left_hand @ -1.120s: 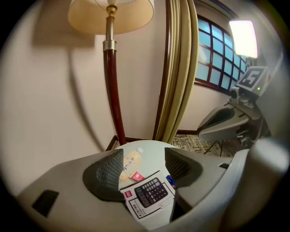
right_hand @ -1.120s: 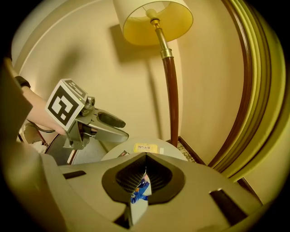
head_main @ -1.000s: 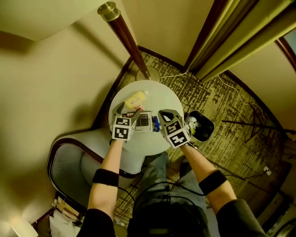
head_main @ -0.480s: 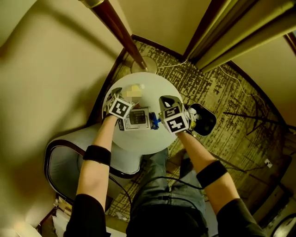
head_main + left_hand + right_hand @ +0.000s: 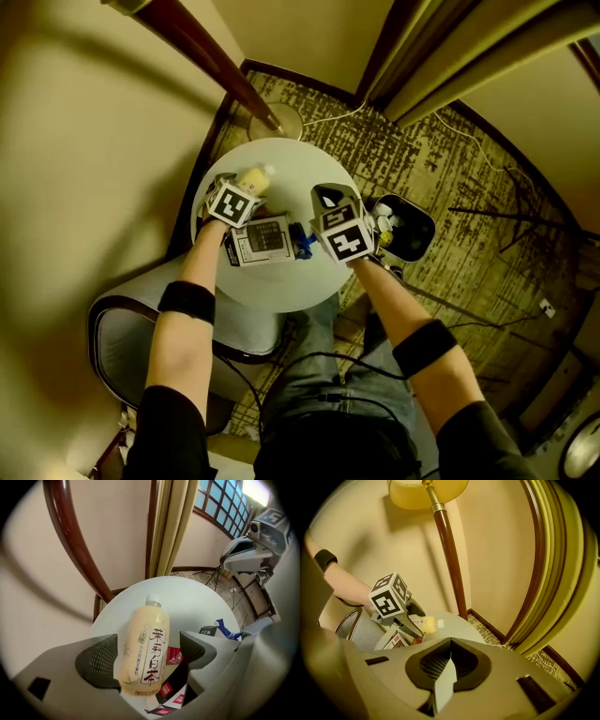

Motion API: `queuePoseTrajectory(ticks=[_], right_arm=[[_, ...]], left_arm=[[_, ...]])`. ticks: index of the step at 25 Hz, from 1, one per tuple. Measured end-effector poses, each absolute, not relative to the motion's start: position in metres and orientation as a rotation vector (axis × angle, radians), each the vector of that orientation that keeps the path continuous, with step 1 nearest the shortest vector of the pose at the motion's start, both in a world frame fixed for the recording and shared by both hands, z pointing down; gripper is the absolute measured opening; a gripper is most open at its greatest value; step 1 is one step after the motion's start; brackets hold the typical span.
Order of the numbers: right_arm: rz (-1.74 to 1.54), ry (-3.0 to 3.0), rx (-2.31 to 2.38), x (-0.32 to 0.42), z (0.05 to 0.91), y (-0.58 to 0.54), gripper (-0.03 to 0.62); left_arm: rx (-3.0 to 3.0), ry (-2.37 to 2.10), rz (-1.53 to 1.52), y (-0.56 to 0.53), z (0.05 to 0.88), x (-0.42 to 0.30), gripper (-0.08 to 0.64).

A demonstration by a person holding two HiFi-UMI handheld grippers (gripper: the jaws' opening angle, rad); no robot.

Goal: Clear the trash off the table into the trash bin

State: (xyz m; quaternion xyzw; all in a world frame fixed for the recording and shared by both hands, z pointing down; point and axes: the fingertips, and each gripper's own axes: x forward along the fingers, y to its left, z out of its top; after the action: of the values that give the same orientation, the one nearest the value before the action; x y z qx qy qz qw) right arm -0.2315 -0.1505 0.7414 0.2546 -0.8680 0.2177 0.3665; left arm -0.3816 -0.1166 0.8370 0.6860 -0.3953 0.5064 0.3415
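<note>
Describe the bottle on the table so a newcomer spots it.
Find the round white table beside the floor lamp pole. On its lamp side a tea bottle lies flat, cap towards the pole. Alone there it is pale yellow and white-capped; its neighbours are a printed box and wrappers.

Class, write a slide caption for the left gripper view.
Left tool, jaws just opened, straddles a pale tea bottle lying on the white table.

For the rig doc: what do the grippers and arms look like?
Left gripper and right gripper: grey plastic shells, black ribbed fingers, each with a white cube of black square markers. Black bands on both forearms, dark sleeves above.
</note>
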Motion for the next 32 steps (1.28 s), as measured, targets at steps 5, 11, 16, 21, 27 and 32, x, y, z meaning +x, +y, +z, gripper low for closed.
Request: queuePoseTrajectory(ticks=[5, 11, 16, 21, 27, 32], right_arm=[[0.571, -2.222, 0.676, -0.219, 0.736, -0.154, 0.000], [0.568, -2.214, 0.675, -0.209, 0.730, -0.151, 0.000], [0.571, -2.223, 0.677, -0.199, 0.707, -0.149, 0.000], [0.552, -2.245, 0.663, -0.182, 0.669, -0.144, 0.000], [0.517, -2.332, 0.609, -0.160, 0.606, -0.135, 0.000], [0.462, -2.398, 0.569, -0.138, 0.558, -0.129, 0.000]], left_arm=[[1.761, -1.072, 1.334, -0.116, 0.828, -0.390, 0.291], [1.765, -1.137, 1.218, -0.121, 0.813, -0.389, 0.286], [1.739, -1.245, 1.085, -0.128, 0.766, -0.388, 0.285], [1.777, -1.351, 0.902, -0.127, 0.702, -0.368, 0.285], [1.771, -1.505, 0.665, -0.106, 0.617, -0.331, 0.285], [1.772, -1.645, 0.457, -0.087, 0.549, -0.296, 0.285]])
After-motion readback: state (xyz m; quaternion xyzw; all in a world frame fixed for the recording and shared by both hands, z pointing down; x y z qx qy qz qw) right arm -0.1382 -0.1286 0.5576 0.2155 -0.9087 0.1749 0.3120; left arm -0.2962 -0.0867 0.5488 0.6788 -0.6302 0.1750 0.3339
